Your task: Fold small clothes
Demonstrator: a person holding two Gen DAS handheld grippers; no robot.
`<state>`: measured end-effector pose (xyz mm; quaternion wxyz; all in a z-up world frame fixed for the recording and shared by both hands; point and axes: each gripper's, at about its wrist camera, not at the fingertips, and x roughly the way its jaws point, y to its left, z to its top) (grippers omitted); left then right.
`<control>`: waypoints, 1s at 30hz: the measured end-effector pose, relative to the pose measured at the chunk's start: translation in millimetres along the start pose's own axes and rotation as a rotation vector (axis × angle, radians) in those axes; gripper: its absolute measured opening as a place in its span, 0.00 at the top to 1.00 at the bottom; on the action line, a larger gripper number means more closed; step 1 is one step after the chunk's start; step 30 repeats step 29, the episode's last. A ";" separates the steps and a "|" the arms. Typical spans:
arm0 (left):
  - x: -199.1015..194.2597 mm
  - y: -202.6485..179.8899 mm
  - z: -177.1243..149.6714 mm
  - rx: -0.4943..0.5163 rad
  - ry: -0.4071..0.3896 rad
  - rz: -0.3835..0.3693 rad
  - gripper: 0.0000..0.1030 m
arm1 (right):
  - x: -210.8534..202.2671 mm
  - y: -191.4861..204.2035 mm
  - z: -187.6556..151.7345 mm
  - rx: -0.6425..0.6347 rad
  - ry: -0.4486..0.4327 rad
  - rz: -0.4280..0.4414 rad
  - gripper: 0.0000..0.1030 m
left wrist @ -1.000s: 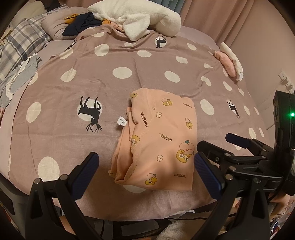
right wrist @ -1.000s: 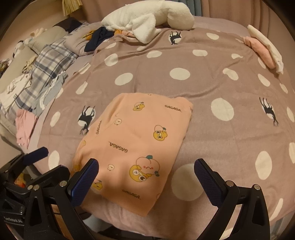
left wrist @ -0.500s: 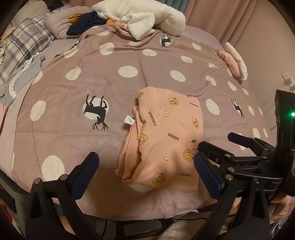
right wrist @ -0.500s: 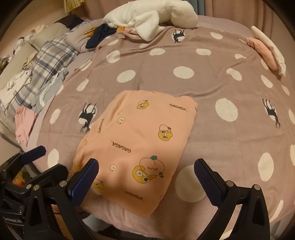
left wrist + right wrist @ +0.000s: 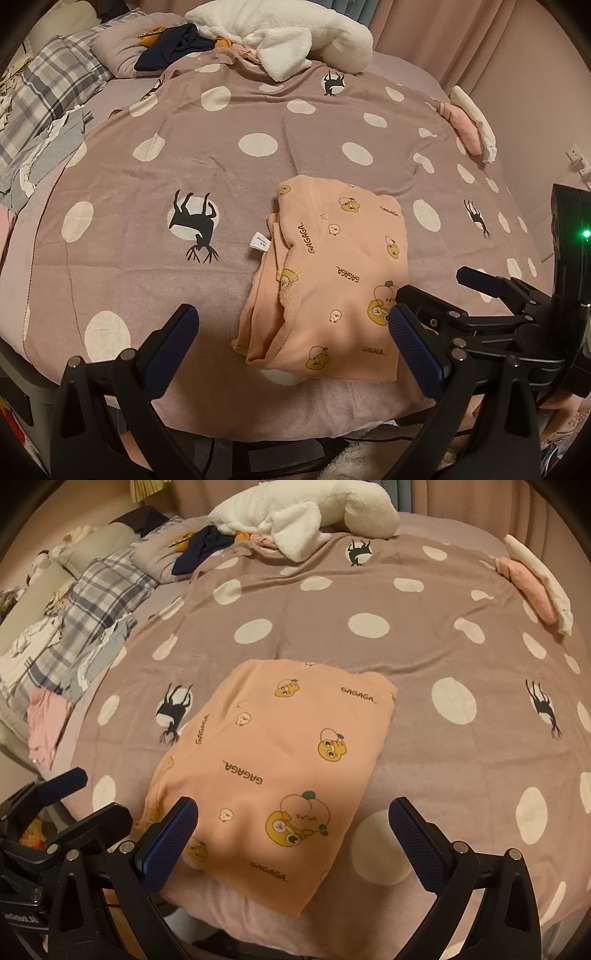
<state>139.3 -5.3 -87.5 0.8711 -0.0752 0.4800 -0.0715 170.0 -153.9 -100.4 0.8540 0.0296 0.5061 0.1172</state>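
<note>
The peach garment (image 5: 273, 771), printed with cartoon chicks, lies folded into a rough rectangle on the spotted blanket (image 5: 424, 602), near the bed's front edge. Its left side is the weak spot: in the left wrist view the layers there sit loose and stepped, with a white label (image 5: 259, 242) poking out onto the blanket. A grab at only the top layer would likely peel the fold open, and a pull toward the edge could drag the garment off the bed, since its near corner already reaches the drop.

Both tongs are spread wide and hold nothing. The right gripper (image 5: 291, 843) hovers low over the garment's near end, one blue finger (image 5: 168, 843) above the fabric's left corner, the other out over the blanket. The left gripper (image 5: 291, 350) sits just to its left, aimed at the loose side, with the right gripper's frame crossing its view
</note>
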 end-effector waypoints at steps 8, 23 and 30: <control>1.0 -3.2 1.5 0.004 0.001 -0.002 0.00 | 0.7 -1.6 -1.0 0.006 -0.001 -0.033 0.00; 2.2 2.2 1.0 -0.015 0.002 0.023 0.00 | 2.5 -1.1 -0.7 0.001 0.006 -0.058 0.01; 1.4 4.6 1.2 -0.020 -0.002 0.043 0.00 | 5.3 1.5 -0.4 -0.006 0.013 -0.062 0.01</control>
